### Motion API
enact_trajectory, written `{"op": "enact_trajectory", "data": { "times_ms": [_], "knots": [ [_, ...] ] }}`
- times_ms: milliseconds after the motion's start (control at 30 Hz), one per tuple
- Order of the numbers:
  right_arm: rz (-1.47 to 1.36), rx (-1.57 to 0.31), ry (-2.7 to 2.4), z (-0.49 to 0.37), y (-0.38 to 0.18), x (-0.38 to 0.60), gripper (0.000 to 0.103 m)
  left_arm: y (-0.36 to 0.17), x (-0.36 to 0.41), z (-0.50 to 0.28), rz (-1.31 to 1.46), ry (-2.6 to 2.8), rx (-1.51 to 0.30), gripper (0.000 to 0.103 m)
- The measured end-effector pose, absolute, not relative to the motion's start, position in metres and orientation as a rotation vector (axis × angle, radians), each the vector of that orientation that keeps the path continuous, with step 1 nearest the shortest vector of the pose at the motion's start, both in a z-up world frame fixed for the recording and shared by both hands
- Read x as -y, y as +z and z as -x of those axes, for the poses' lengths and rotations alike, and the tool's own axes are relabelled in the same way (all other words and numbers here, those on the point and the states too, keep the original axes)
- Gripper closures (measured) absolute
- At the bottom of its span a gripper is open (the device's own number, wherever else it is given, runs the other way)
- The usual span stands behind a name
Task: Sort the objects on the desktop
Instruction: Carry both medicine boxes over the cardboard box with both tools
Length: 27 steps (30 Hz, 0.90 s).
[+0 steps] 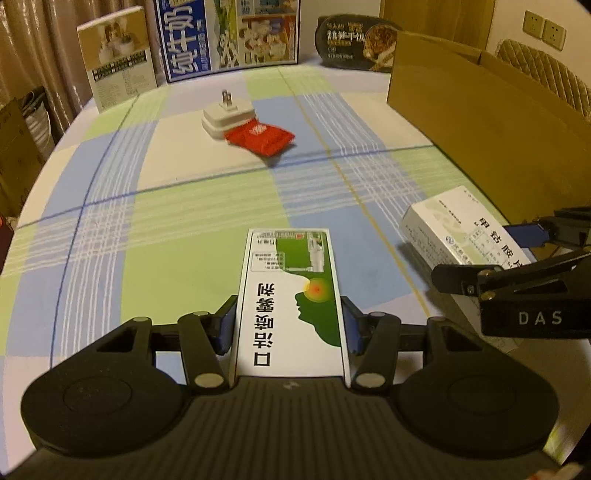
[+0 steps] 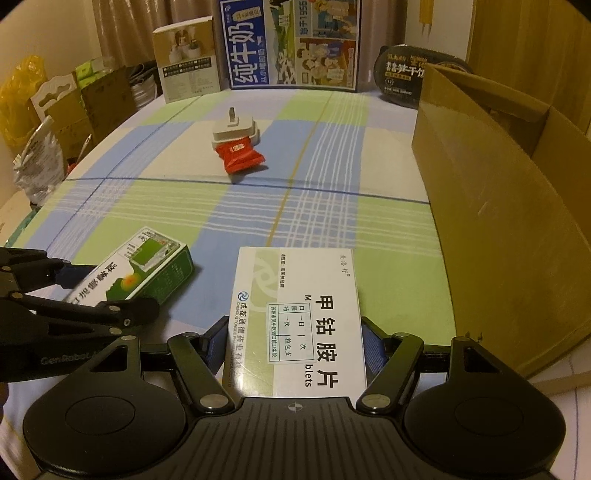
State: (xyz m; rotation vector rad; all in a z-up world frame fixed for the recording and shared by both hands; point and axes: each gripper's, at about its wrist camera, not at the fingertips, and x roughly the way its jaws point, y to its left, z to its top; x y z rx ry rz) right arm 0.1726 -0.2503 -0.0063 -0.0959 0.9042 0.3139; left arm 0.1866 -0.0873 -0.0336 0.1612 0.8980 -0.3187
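Observation:
My left gripper (image 1: 289, 321) is shut on a green and white spray box (image 1: 291, 280), its blue pads (image 1: 226, 325) pressing both long sides. The box lies low over the checked tablecloth (image 1: 184, 206). To its right, my right gripper (image 2: 294, 341) is shut on a white medicine box (image 2: 299, 295), with its pads (image 2: 373, 345) against the box's edges. Each wrist view shows the other gripper too: the right gripper (image 1: 517, 254) with the white box (image 1: 454, 225), the left gripper (image 2: 107, 291) with the green box (image 2: 147, 266). Farther back lie a white plug charger (image 1: 227, 118) and a red snack packet (image 1: 260, 136), touching each other.
An open cardboard box (image 2: 498, 184) stands along the right side of the table. At the back edge stand a small beige carton (image 1: 118, 59), a blue milk carton (image 1: 229, 33) and a dark food bowl (image 1: 354, 44). Bags and boxes (image 2: 55, 122) crowd the floor at left.

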Motion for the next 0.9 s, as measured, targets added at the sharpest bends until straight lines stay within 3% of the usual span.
{"op": "enact_trajectory", "data": {
  "times_ms": [900],
  "knots": [
    [0.078,-0.896,0.313,-0.174,-0.003,0.254,0.035,-0.023,0.092,-0.193,-0.126,-0.278,-0.839,0.053]
  ]
}}
